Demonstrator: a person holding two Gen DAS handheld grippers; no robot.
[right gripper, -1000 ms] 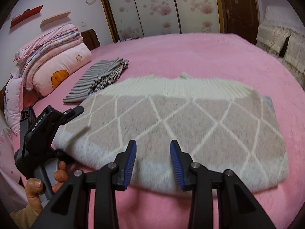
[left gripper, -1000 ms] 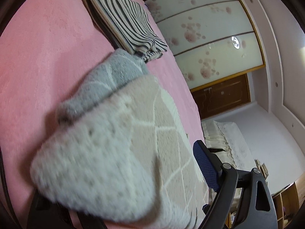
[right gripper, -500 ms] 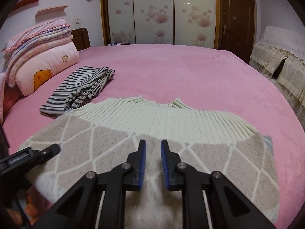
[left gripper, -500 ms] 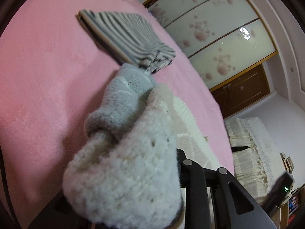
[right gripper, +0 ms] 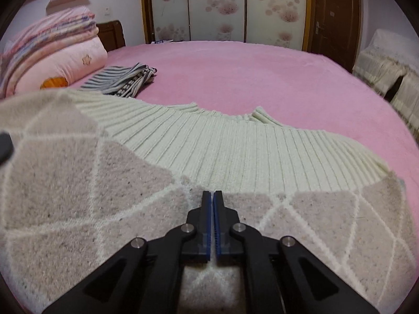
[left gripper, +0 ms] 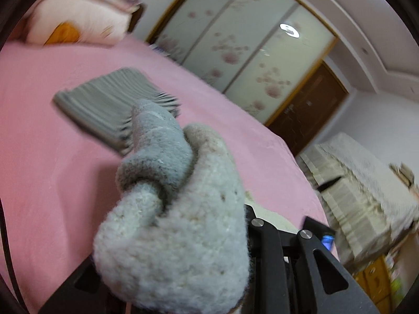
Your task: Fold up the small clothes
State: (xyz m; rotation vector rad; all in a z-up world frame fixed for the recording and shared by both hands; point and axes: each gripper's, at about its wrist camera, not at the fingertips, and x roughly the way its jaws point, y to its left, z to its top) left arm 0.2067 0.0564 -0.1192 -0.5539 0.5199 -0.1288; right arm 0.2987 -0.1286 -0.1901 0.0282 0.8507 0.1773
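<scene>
A small knitted sweater (right gripper: 222, 154), cream ribbed at the far part and beige with a white diamond pattern nearer, lies across the pink bed (right gripper: 248, 70). My right gripper (right gripper: 212, 196) is shut on its near beige edge at the middle. My left gripper (left gripper: 209, 238) is shut on a bunched corner of the same sweater (left gripper: 178, 235), lifted off the bed; the fuzzy fabric hides its fingertips. The raised corner shows at the left of the right wrist view (right gripper: 47, 136).
A folded grey-striped garment (right gripper: 123, 81) lies on the bed at the far left, also in the left wrist view (left gripper: 110, 104). Stacked pink quilts and a pillow (right gripper: 49, 55) stand at the headboard. A cream-covered sofa (right gripper: 390, 78) stands right of the bed.
My right gripper closed on the sweater's near edge. My left gripper closed on the sweater corner and lifted it, bunching the fabric, and swung toward the headboard side.
</scene>
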